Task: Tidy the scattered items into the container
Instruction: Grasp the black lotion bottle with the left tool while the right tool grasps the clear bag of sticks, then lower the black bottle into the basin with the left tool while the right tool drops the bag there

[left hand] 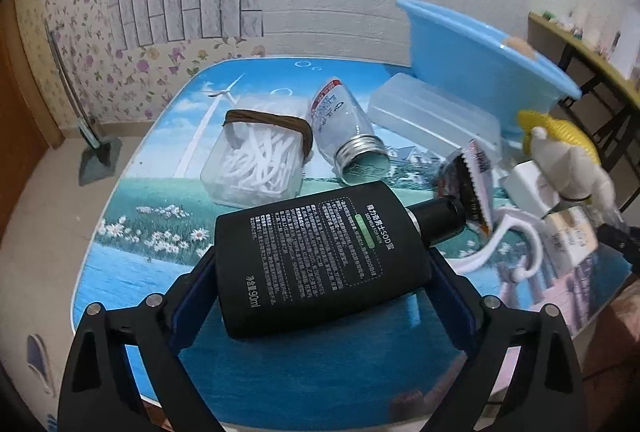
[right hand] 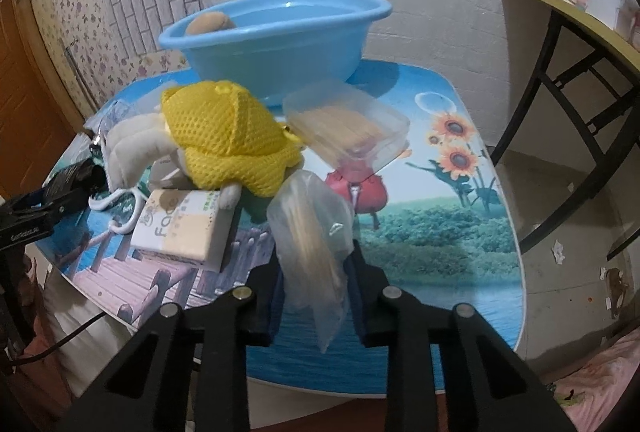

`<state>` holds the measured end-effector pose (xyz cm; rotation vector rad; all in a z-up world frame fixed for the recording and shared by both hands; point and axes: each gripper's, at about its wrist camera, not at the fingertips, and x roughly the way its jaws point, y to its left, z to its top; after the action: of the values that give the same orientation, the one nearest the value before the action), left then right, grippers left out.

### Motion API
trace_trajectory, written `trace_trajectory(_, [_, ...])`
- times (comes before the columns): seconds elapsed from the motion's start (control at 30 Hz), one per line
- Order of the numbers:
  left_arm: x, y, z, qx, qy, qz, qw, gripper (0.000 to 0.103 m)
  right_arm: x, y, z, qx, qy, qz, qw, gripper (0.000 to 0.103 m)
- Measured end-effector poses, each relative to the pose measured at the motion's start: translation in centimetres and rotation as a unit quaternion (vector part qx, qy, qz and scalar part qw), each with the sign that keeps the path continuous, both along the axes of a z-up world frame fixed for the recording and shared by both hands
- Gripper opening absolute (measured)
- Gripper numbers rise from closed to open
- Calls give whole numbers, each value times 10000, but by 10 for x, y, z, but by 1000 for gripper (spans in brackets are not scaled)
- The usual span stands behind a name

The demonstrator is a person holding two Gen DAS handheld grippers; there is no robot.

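- Two grippers each held something over the desk [left hand: 132, 216].
- Left gripper [left hand: 320, 272]: fingers clamped on a black bottle [left hand: 316, 252].
- A clear box [left hand: 256, 164] held white picks, beside an empty glass jar [left hand: 344, 132] lying on its side.
- The blue basin [right hand: 280, 40] stood at the desk's far edge, holding a brown object [right hand: 208, 24].
- Right gripper [right hand: 314, 264]: fingers closed on a clear plastic bag [right hand: 312, 240] of pale sticks.

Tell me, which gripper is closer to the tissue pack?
Right. The right gripper, shut on a plastic bag, sits just beside the tissue pack; the left gripper, holding the black bottle, is farther off.
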<state>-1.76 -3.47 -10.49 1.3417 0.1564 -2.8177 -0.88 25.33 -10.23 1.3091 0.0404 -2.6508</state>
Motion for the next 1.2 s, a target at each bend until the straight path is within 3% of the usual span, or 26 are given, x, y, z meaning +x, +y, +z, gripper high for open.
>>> trace_trajectory(0.17, [7, -3, 5, 207, -28, -44, 9998, 95, 0, 12, 13, -121, 178, -198, 9996, 26])
trace_trajectory(0.37, [14, 3, 29, 327, 211, -177, 9991, 95, -1, 19, 36, -448, 450, -247, 9977, 25])
trace_trajectory(0.67, [8, 14, 65, 490, 533, -388, 9966, 95, -6, 3, 56, -667, 696, 64, 9953, 25])
trace_trajectory(1.2, [-64, 67, 106, 615, 848, -987, 9896, 95, -54, -17, 87, -912, 1128, 430, 9885, 25])
